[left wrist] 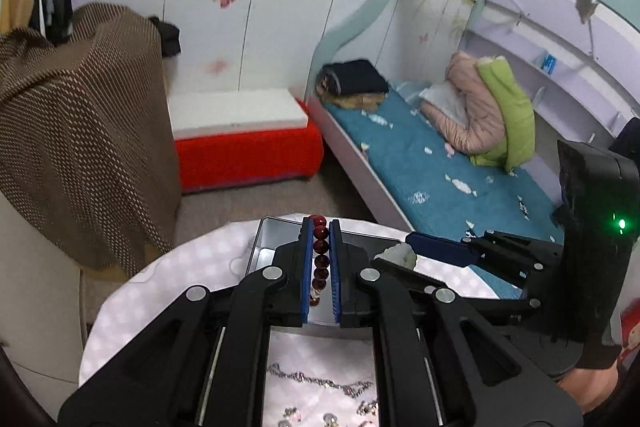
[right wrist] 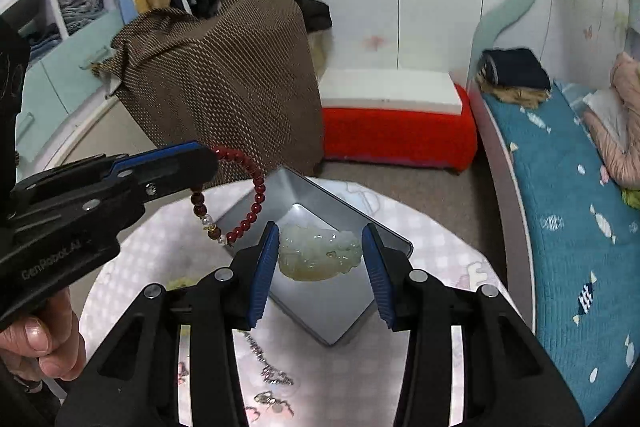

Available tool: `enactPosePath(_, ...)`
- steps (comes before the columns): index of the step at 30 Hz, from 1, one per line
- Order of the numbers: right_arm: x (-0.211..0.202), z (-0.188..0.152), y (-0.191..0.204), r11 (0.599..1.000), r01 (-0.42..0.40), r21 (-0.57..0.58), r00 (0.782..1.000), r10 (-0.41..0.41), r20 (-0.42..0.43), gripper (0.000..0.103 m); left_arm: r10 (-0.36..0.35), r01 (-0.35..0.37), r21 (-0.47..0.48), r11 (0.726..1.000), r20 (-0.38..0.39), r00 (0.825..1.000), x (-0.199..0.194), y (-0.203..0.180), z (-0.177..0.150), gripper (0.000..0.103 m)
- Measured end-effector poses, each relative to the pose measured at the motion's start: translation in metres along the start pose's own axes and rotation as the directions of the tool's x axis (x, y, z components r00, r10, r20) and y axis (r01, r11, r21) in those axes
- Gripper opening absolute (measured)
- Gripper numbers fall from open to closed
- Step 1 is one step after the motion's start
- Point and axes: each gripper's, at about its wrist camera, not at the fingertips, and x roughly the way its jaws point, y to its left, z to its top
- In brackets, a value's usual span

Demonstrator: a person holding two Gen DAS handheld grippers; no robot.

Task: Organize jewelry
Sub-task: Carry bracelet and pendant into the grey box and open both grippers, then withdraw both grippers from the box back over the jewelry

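My left gripper (left wrist: 321, 259) is shut on a red bead bracelet (left wrist: 320, 251) and holds it above the metal tray's (left wrist: 268, 247) near-left edge; in the right wrist view the bracelet (right wrist: 256, 195) hangs from it (right wrist: 212, 157). My right gripper (right wrist: 320, 263) is shut on a pale green jade carving (right wrist: 318, 253) and holds it over the tray (right wrist: 320, 315). The carving also shows in the left wrist view (left wrist: 398, 254). A silver chain (left wrist: 320, 381) lies on the table below.
The small round table (right wrist: 440, 239) has a pale checked cloth with small earrings (right wrist: 272, 399) near its front. Beyond it are a chair draped in brown cloth (right wrist: 224, 75), a red-and-white bench (right wrist: 396, 131) and a bed with a blue cover (right wrist: 576, 211).
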Motion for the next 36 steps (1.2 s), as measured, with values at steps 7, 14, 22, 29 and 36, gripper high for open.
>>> enactPosePath(7,0.013,0.000,-0.004,1.000,0.009,0.013,0.999,-0.009,-0.032,0.060,0.037,-0.038,-0.031,0.999,-0.048,0.998,0.022,0.015,-0.001,0.059)
enactPosePath(14,-0.004,-0.004,-0.008,0.998,0.055,0.035,0.998,-0.056,0.036,0.096,0.137,-0.135,-0.038,0.990,0.052,0.989,-0.015,0.019,-0.014,0.093)
enactPosePath(22,-0.046,-0.027,-0.006,0.990,0.092,0.107,0.987,-0.105,0.118,0.096,0.282,-0.278,-0.047,0.959,0.164,0.945,-0.079,0.016,-0.047,0.097)
enactPosePath(29,-0.088,-0.039,0.011,0.990,0.094,0.104,0.973,-0.113,0.202,0.096,0.330,-0.323,-0.069,0.944,0.232,0.915,-0.131,0.004,-0.072,0.097)
enactPosePath(36,-0.132,-0.055,0.033,0.993,0.089,0.084,0.954,-0.109,0.280,0.096,0.381,-0.370,-0.093,0.924,0.279,0.881,-0.176,-0.004,-0.100,0.097)
